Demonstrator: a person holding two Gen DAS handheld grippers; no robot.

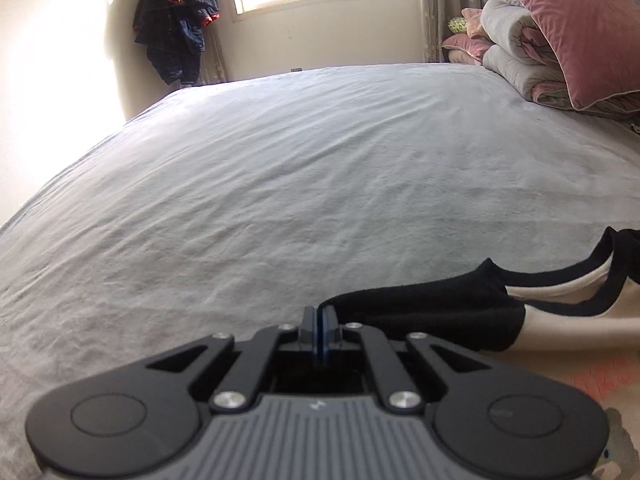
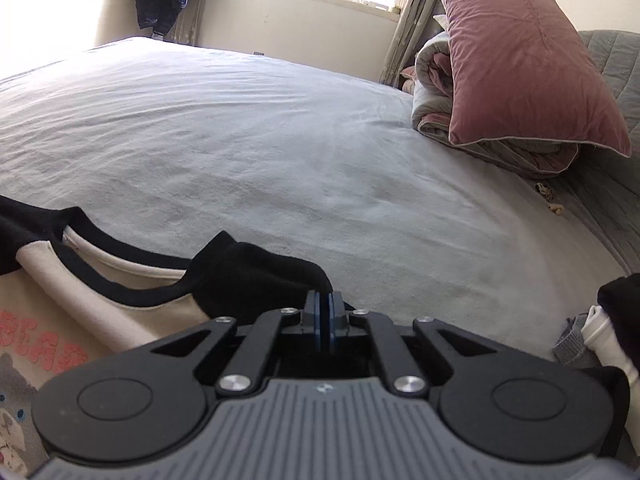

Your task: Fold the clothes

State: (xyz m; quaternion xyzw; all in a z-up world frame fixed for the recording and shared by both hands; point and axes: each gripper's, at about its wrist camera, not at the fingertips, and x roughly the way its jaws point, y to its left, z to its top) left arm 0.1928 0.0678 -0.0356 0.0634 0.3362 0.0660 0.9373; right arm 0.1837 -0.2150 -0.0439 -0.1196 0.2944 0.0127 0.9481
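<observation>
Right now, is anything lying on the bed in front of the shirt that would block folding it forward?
Nothing visible does. Both the left gripper and the right gripper have their jaws closed on the black shoulders of the shirt. The grey bedsheet ahead is bare; the pink pillow and folded quilt sit far off right.

Coral-pink puffy lettering stood on the chest of the cream sweatshirt with black sleeves and collar (image 2: 52, 292), above a printed grey cartoon animal (image 2: 16, 408). In the right wrist view the letters looked like "BEAR", though the first was cut off and none was sharp. In the left wrist view the same lettering (image 1: 600, 380) was too blurred to read. No other text was legible.
</observation>
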